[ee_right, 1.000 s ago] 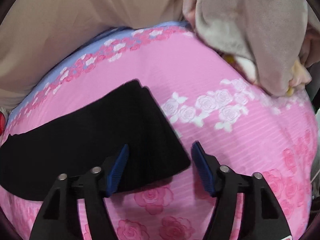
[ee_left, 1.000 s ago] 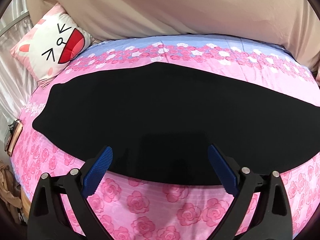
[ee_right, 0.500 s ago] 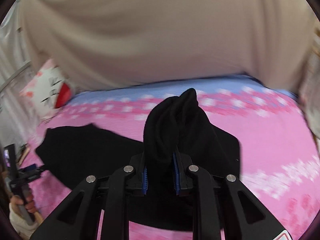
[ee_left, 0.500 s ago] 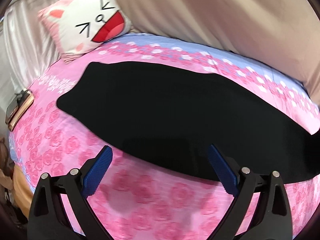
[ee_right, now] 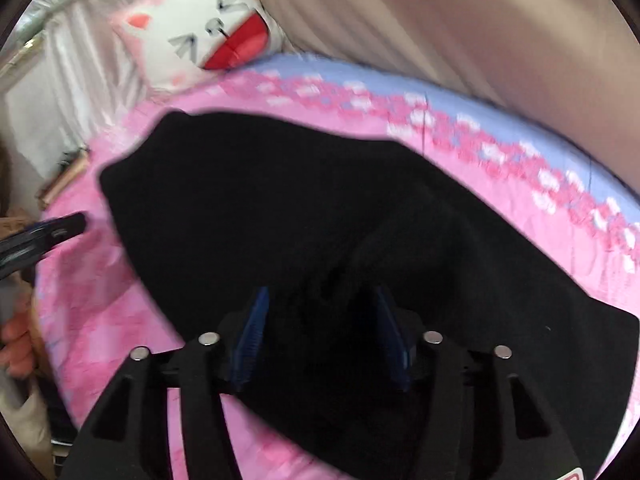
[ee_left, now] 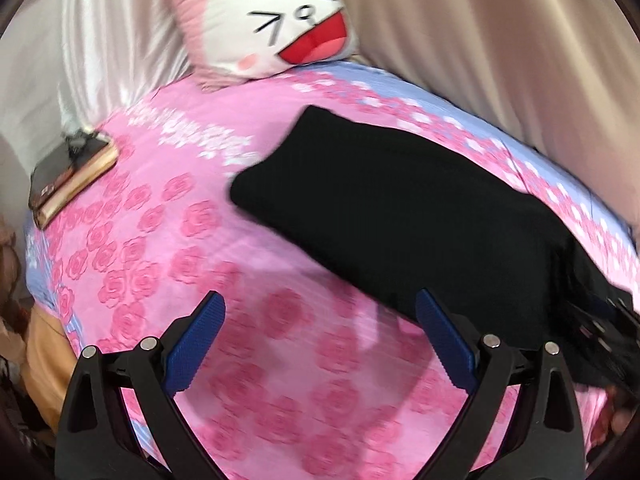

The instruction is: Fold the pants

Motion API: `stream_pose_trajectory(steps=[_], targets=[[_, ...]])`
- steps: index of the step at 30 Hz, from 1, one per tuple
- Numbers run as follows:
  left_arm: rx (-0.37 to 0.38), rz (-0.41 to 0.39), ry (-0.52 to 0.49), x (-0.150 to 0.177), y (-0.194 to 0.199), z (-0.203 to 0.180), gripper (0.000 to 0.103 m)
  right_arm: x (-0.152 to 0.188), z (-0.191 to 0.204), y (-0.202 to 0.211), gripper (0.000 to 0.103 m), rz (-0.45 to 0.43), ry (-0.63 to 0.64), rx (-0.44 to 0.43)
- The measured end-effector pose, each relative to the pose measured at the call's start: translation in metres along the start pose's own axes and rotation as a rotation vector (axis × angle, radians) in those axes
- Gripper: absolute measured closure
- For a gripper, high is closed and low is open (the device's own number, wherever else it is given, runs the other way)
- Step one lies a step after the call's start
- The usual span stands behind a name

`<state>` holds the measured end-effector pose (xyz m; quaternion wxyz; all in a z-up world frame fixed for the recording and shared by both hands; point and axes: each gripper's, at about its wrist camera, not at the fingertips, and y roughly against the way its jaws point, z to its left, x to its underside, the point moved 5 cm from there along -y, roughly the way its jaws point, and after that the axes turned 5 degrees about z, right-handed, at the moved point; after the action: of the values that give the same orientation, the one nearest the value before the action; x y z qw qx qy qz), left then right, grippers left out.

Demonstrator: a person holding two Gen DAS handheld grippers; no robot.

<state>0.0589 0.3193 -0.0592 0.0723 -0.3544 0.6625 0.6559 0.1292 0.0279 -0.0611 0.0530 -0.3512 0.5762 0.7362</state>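
The black pants (ee_left: 400, 216) lie folded over on a pink rose-print bedsheet (ee_left: 168, 240). My left gripper (ee_left: 320, 340) is open and empty over the sheet, just left of the pants' near edge. In the right wrist view the pants (ee_right: 280, 208) fill the middle. My right gripper (ee_right: 320, 332) has its blue pads apart, with black cloth lying between and over them. The right gripper also shows at the right edge of the left wrist view (ee_left: 600, 336), on the folded end.
A cat-face pillow (ee_left: 280, 20) leans at the head of the bed. A book with a dark object on it (ee_left: 72, 176) lies at the bed's left edge. A beige curtain (ee_left: 500, 40) hangs behind. The left gripper's tip (ee_right: 48, 232) shows beside the pants.
My right gripper carried the pants' end over toward the pillow side, folding them shorter, and its jaws have opened. My left gripper moved left, off the pants.
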Motion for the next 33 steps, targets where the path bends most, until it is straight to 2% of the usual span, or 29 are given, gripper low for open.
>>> stream_pose_trajectory(steps=[2,5,9,11,14,16,19,20,22,24,26,28,31,33], targets=[[0.051,0.008,0.061,-0.006,-0.004,0.017,0.009,0.005,-0.013,0.03,0.037,-0.062,-0.043,0.023],[0.171,0.037,0.151,-0.015,-0.017,0.033,0.009,0.023,-0.055,0.071,0.035,-0.118,-0.147,0.117],[0.282,0.098,0.235,-0.029,-0.046,0.035,0.009,0.068,-0.129,0.1,0.031,-0.092,-0.313,0.259],[0.282,0.106,0.256,-0.033,-0.056,0.032,0.008,0.093,-0.16,0.104,0.031,-0.06,-0.401,0.279],[0.253,0.085,0.245,-0.042,-0.062,0.023,0.007,0.122,-0.191,0.104,0.031,-0.031,-0.506,0.268],[0.29,0.09,0.237,-0.045,-0.067,0.014,0.006,0.137,-0.206,0.096,0.03,-0.015,-0.567,0.223],[0.261,0.073,0.245,-0.049,-0.07,0.008,0.006,0.146,-0.217,0.078,0.03,-0.001,-0.621,0.122],[0.252,0.072,0.247,-0.05,-0.07,0.007,0.006,0.145,-0.216,0.071,0.027,-0.005,-0.627,0.093],[0.249,0.075,0.253,-0.051,-0.071,0.007,0.006,0.139,-0.212,0.066,0.034,-0.035,-0.617,0.093],[0.254,0.083,0.27,-0.052,-0.07,0.007,0.006,0.13,-0.207,0.067,0.076,-0.06,-0.608,0.084],[0.251,0.09,0.285,-0.05,-0.069,0.006,0.006,0.12,-0.201,0.079,0.085,-0.087,-0.584,0.099],[0.242,0.094,0.284,-0.049,-0.065,0.004,0.006,0.119,-0.199,0.097,0.087,-0.118,-0.575,0.078],[0.204,0.07,0.256,-0.045,-0.051,-0.004,0.006,0.13,-0.213,0.131,0.088,-0.148,-0.57,0.098],[0.194,0.068,0.228,-0.039,-0.042,-0.014,0.006,0.141,-0.226,0.147,0.089,-0.15,-0.587,0.05]])
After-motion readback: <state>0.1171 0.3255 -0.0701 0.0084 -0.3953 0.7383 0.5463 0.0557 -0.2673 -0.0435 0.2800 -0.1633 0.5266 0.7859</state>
